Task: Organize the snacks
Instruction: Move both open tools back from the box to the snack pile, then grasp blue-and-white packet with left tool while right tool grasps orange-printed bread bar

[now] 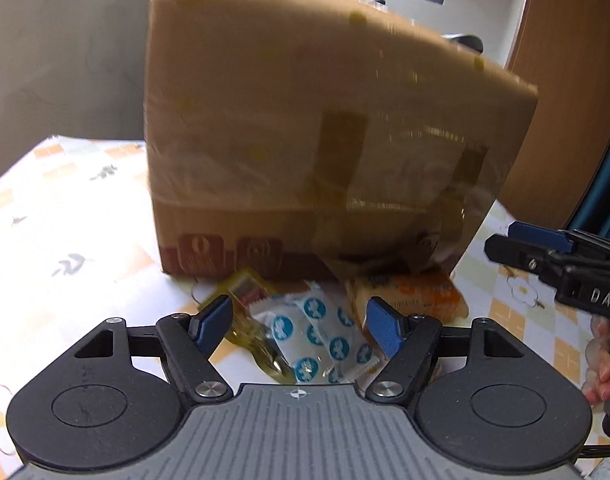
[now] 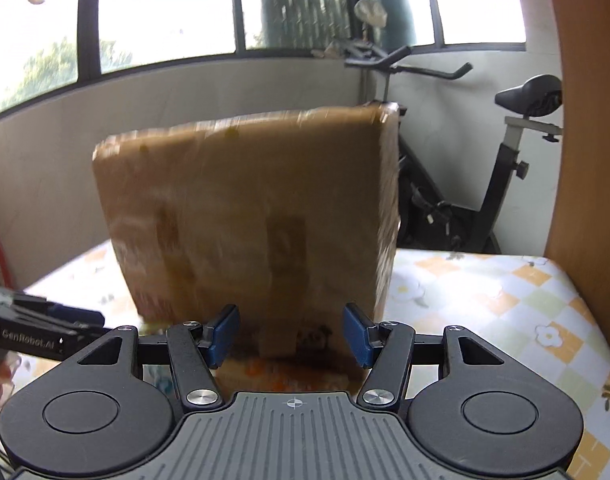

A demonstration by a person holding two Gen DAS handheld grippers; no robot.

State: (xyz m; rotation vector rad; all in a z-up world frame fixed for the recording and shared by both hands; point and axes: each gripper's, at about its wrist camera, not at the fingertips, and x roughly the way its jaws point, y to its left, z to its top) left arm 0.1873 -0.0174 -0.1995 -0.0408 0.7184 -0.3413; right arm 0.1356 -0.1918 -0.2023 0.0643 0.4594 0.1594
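Observation:
A taped brown cardboard box (image 1: 305, 132) stands on the table, blurred in both views (image 2: 249, 216). At its foot lie snack packets: white ones with blue dots (image 1: 325, 340), a yellow-green one (image 1: 249, 292) and an orange one (image 1: 413, 292). My left gripper (image 1: 301, 324) is open and empty, just above the dotted packets. My right gripper (image 2: 291, 334) is open and empty, close to the box's front, above the orange packet (image 2: 281, 376). The right gripper also shows at the right edge of the left wrist view (image 1: 545, 256).
The table carries a checked cloth with flowers (image 2: 505, 304). A wooden panel (image 2: 585, 120) rises at the right. An exercise bike (image 2: 497, 152) stands behind the table by the windows. The left gripper shows at the left edge of the right wrist view (image 2: 37, 332).

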